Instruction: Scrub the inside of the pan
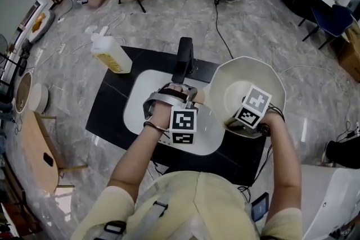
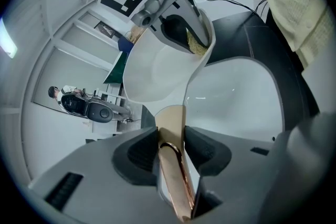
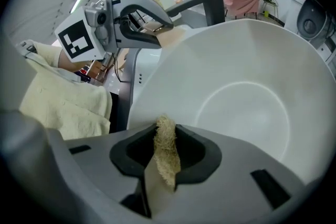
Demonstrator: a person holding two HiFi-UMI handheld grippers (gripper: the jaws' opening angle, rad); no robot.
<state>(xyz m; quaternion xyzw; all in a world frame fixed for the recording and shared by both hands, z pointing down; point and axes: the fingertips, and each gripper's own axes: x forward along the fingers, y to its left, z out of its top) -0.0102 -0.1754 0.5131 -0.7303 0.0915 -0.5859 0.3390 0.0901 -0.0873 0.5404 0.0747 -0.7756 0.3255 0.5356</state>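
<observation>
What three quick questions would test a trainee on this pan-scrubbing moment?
1. True or false: the left hand-held gripper is shut on the beige handle of the round white pan.
2. The right hand-held gripper holds: A) a tan fibrous scrub pad; B) a blue sponge; C) nothing.
3. What colour is the tall tap behind the white oval sink?
Key: 1 true; 2 A; 3 black.

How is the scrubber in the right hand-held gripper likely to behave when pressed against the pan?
The scrubber looks fibrous and frayed, so it is probably light and will likely bend against the pan. Pinched thin between the jaws, it probably squashes easily. Its coarse fibres should grip rather than slide.
</observation>
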